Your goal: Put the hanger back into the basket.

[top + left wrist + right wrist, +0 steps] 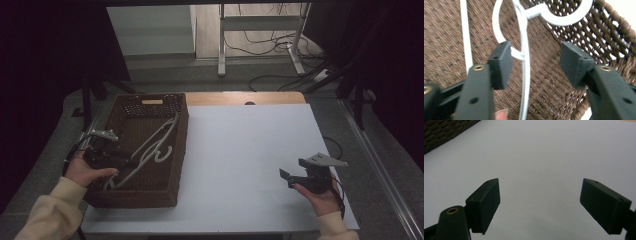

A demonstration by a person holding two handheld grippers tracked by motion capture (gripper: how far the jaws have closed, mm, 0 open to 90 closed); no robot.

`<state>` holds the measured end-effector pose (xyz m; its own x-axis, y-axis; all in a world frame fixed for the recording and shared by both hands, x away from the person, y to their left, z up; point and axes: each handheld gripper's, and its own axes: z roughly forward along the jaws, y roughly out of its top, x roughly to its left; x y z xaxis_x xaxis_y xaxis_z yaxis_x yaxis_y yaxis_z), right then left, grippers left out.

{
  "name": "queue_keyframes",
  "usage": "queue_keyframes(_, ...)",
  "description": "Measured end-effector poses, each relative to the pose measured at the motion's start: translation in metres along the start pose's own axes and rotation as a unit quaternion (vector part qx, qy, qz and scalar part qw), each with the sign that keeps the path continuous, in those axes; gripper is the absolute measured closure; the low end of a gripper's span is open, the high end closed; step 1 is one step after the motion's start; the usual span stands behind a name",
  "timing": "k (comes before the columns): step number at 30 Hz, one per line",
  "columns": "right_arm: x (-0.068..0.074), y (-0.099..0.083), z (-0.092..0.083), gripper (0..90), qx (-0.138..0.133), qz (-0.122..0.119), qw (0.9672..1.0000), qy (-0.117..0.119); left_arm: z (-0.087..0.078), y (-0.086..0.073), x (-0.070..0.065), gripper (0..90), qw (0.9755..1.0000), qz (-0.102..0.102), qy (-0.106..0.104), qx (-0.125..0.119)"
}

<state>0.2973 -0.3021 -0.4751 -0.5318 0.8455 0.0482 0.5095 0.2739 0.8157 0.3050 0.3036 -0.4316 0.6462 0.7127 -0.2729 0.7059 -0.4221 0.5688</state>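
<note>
Inside 1 brown wicker basket (170,150) on the white counter (240,165), white hangers (155,145) are lying, seemingly 2. The left tongs (535,58) are gaping around a hanger rod; the right tongs (539,205) are hovering spread over bare counter. No writing is showing.

Dim room, bright white tabletop, soft close-up focus

In the high view the surroundings fall to near black at both sides, while the white table (250,150) glows pale under light from above and the floor beyond is grey and grainy. The wicker basket (172,165) interior reads dark, with the white hangers (155,145) standing out against it. In the left gripper view the left gripper (536,62) jaws are soft and blurred at the bottom edge, and the weave past them is slightly sharper, with bright glare through the wall's gaps at upper right. In the right gripper view the right gripper (540,202) jaws appear as near silhouettes against evenly lit white, shadowless surface ahead.
</note>
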Motion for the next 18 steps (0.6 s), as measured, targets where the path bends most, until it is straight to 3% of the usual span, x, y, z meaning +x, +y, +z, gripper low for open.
queue_keyframes(8,0.001,0.000,0.000,16.5,0.000,-0.001,1.0000,0.000,-0.003,0.005,-0.012,24.1,0.9993,0.012,0.016,-0.031)
queue_keyframes(11,0.001,0.000,0.000,16.5,0.000,-0.001,1.0000,0.001,-0.003,0.007,-0.022,20.6,0.9979,0.012,0.029,-0.057)
queue_keyframes(15,0.000,0.000,0.000,16.4,0.000,0.000,1.0000,0.002,-0.003,0.010,-0.040,18.7,0.9950,0.026,0.060,-0.075)
queue_keyframes(18,0.001,0.000,0.000,16.3,0.000,-0.001,1.0000,0.003,-0.002,0.011,-0.051,18.8,0.9934,0.034,0.067,-0.086)
